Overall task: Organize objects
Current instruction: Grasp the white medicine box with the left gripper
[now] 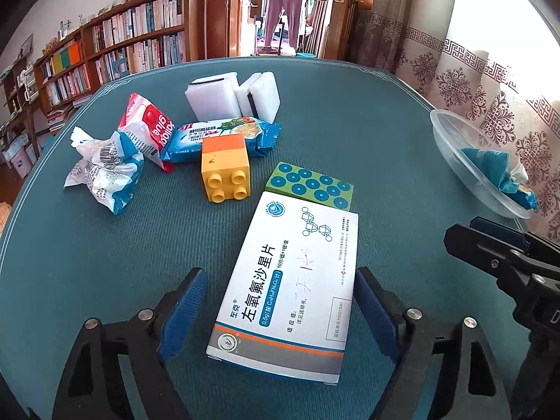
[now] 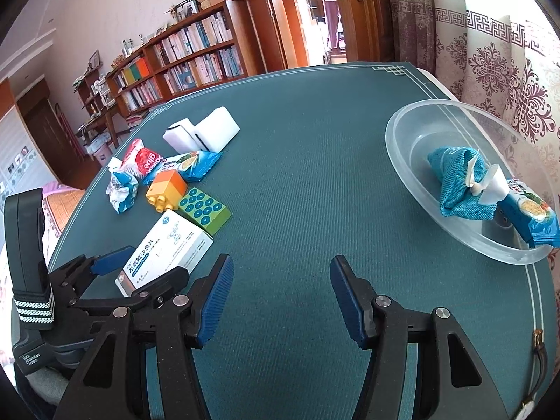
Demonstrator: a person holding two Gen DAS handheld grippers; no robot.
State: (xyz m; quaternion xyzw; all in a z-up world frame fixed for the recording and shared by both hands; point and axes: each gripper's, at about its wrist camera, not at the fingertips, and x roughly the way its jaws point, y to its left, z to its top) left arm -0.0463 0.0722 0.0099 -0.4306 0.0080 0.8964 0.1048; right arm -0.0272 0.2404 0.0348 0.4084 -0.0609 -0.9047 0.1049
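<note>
A white and blue medicine box (image 1: 290,287) lies flat on the teal table between the jaws of my left gripper (image 1: 280,297). The right pad sits at the box's edge and a gap shows at the left pad, so the gripper is open. Behind the box are a green studded block (image 1: 311,185) and a yellow and orange block (image 1: 225,168). My right gripper (image 2: 281,269) hovers open and empty over bare table, just right of the left gripper (image 2: 154,266). A clear bowl (image 2: 399,140) at the right holds a teal cloth (image 2: 458,182) and a blue snack packet (image 2: 528,213).
Further back lie a blue noodle packet (image 1: 224,133), a red and white packet (image 1: 147,126), a crumpled white wrapper (image 1: 105,171) and white sponges (image 1: 231,94). The bowl overhangs the table's right edge by the curtain. Bookshelves and a doorway stand beyond the table.
</note>
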